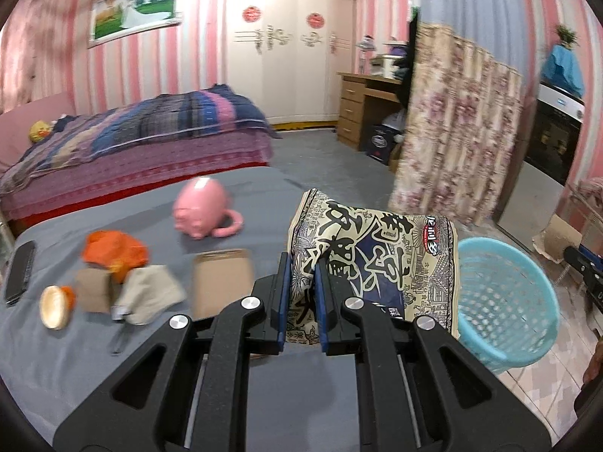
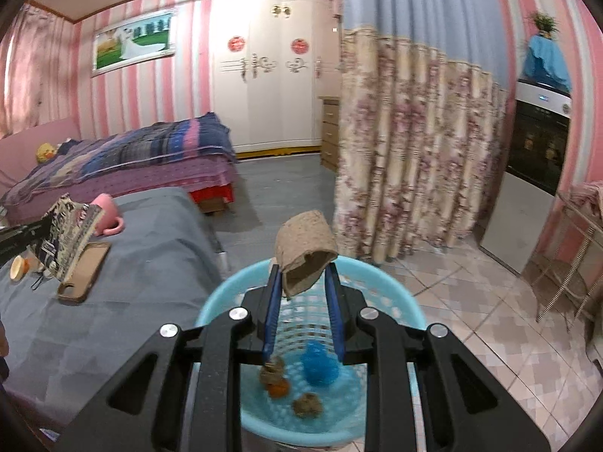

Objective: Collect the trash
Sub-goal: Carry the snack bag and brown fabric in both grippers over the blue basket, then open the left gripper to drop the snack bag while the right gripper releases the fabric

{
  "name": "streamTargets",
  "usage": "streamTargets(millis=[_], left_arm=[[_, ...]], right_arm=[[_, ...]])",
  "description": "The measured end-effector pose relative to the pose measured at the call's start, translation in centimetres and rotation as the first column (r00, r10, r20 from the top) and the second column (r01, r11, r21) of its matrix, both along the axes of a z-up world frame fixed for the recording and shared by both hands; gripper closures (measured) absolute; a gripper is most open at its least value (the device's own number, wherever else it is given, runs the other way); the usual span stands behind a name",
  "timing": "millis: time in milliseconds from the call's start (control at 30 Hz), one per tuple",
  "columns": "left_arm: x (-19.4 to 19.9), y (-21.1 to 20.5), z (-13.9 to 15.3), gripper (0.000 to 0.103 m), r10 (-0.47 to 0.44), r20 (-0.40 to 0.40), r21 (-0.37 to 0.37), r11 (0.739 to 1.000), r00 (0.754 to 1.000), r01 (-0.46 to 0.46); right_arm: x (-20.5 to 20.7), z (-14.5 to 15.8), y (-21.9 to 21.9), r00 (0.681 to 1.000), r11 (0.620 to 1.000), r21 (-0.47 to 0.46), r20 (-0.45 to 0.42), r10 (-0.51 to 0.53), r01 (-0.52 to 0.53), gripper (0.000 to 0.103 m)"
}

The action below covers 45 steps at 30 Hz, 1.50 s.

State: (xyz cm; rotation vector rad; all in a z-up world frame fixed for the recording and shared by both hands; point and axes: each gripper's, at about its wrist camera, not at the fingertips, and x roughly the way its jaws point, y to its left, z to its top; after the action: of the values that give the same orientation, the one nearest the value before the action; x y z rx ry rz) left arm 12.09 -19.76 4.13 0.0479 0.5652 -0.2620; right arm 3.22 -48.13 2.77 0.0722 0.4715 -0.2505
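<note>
Over blue basket (image 2: 233, 293), R gripper (image 2: 303, 267) pinches cardboard tube (image 2: 303, 248) upright-ish.

I see the glossy printed snack bag (image 1: 373, 260) – thin crinkled plastic – by the perforated light-blue plastic basket (image 1: 505, 301). The torn piece (image 2: 303, 252) looks like rough, matt cardboard. The grey table cover (image 1: 75, 369) is matt cloth; the pink mug (image 1: 201, 207) looks smooth.

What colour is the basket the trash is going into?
Light blue, with a perforated mesh wall; clearest in the right wrist view, directly below the right gripper.
</note>
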Motion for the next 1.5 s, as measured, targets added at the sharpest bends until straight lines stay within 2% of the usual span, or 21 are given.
streamTargets(millis=[133,333,633,700,800,867,933,1033,1067,1133,1200,1367,1500], left_arm=[[0.0,-4.2,-0.9,0.092,-0.075,-0.014,0.004,0.997,0.997,0.075],[0.2,-10.0,-2.7,0.092,-0.157,-0.028,0.055,0.986,0.987,0.159],[1.8,-15.5,-5.8,0.09,-0.229,-0.101,0.075,0.969,0.968,0.237],[2.1,-16.4,-6.1,0.081,-0.248,-0.121,0.075,0.963,0.961,0.258],[2.1,-17.2,-6.0,0.075,-0.265,-0.117,0.075,0.959,0.957,0.274],[2.1,-17.5,-5.9,0.067,-0.266,-0.113,0.078,0.958,0.957,0.275],[2.0,-17.5,-5.8,0.052,-0.263,-0.1,0.082,0.959,0.96,0.271],[1.9,-16.9,-5.4,0.041,-0.256,-0.081,0.078,0.962,0.963,0.262],[1.9,-16.6,-5.2,0.039,-0.254,-0.077,0.072,0.963,0.964,0.259],[2.0,-15.9,-4.8,0.027,-0.26,-0.075,0.038,0.964,0.963,0.263],[2.0,-15.4,-4.5,0.021,-0.273,-0.073,0.007,0.962,0.959,0.275],[1.9,-14.9,-4.3,0.019,-0.261,-0.063,0.017,0.965,0.963,0.263],[1.6,-14.9,-4.8,0.014,-0.252,-0.055,0.04,0.966,0.966,0.255]], right_arm=[[-1.1,-0.4,-2.5,0.999,0.998,0.021,-0.007,-0.053,0.053,0.079],[-1.4,-1.5,-4.6,0.995,0.995,0.027,-0.028,-0.095,0.096,0.079],[-1.1,-3.4,-6.8,0.992,0.991,0.059,-0.052,-0.117,0.12,0.079],[-0.9,-3.6,-6.8,0.991,0.991,0.063,-0.054,-0.119,0.122,0.079],[-0.8,-4.0,-6.9,0.991,0.99,0.067,-0.056,-0.119,0.123,0.079],[-0.6,-4.0,-6.7,0.991,0.99,0.066,-0.057,-0.118,0.122,0.079],[-0.5,-4.1,-6.8,0.991,0.99,0.066,-0.059,-0.118,0.122,0.079],[-0.5,-4.2,-6.9,0.991,0.99,0.067,-0.059,-0.12,0.123,0.079],[-0.5,-4.2,-6.9,0.991,0.99,0.068,-0.059,-0.119,0.123,0.079],[-0.5,-4.2,-6.8,0.991,0.99,0.069,-0.06,-0.117,0.122,0.079],[-0.4,-4.5,-6.6,0.992,0.991,0.069,-0.062,-0.114,0.118,0.079],[-0.3,-5.0,-6.2,0.992,0.991,0.072,-0.067,-0.106,0.11,0.079],[-0.4,-5.0,-6.1,0.992,0.992,0.071,-0.067,-0.103,0.108,0.079]])
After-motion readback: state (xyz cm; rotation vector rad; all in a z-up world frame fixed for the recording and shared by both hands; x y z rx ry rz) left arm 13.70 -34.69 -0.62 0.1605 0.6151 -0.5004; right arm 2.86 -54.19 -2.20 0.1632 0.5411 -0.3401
